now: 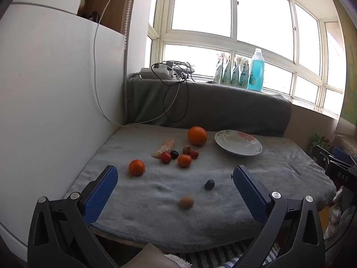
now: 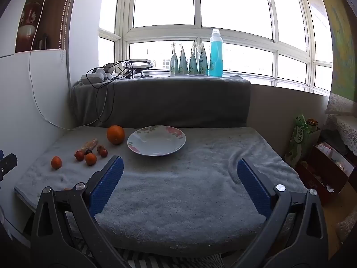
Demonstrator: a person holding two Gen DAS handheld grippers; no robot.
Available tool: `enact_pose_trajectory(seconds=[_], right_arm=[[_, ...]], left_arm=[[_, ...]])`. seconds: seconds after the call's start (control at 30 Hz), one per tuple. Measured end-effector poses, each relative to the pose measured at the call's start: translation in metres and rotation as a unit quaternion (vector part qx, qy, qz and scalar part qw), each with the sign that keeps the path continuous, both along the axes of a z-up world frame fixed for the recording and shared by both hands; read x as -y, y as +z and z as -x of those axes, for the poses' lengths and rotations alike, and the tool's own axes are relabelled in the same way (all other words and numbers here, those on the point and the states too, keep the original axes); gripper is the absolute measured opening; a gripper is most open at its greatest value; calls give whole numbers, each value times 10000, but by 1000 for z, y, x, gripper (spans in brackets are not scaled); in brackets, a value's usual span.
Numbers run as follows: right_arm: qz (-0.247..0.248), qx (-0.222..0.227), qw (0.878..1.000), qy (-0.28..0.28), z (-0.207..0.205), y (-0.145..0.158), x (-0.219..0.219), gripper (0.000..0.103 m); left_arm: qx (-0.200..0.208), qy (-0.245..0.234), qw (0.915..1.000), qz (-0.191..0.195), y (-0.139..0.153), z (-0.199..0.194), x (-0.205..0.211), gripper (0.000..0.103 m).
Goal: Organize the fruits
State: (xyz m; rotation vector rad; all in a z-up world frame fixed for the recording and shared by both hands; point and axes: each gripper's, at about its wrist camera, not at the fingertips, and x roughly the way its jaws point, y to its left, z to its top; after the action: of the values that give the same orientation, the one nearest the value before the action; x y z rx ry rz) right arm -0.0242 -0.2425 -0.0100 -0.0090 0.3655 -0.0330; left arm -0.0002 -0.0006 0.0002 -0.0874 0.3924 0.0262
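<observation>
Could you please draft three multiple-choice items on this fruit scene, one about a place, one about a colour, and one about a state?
1. The large orange sits where relative to the plate in the right wrist view?
A. On it
B. Left of it
C. Right of it

2. What colour is the liquid in the tall bottle on the sill?
A. Blue
B. Red
C. Yellow

3. How do the left gripper jaws stand?
A. Shut on a fruit
B. Shut, holding nothing
C. Open, holding nothing

Key: 1 B, it rests on the towel beside the plate's left rim. 2 A, the bottle shows bright blue. 3 C, towel shows between the pads.

On the towel [image 2: 189, 189], the fruits [image 1: 184, 160] lie left of the plate [image 2: 156, 141].
</observation>
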Motion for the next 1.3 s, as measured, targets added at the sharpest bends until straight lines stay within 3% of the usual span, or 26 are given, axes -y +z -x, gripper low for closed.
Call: enact_pose_trajectory(seconds=[1.3], right_arm=[[-70,145,9997,-167,7,8,1,103]], left_arm=[[-61,-8,9999,86,-2,2,3,102]])
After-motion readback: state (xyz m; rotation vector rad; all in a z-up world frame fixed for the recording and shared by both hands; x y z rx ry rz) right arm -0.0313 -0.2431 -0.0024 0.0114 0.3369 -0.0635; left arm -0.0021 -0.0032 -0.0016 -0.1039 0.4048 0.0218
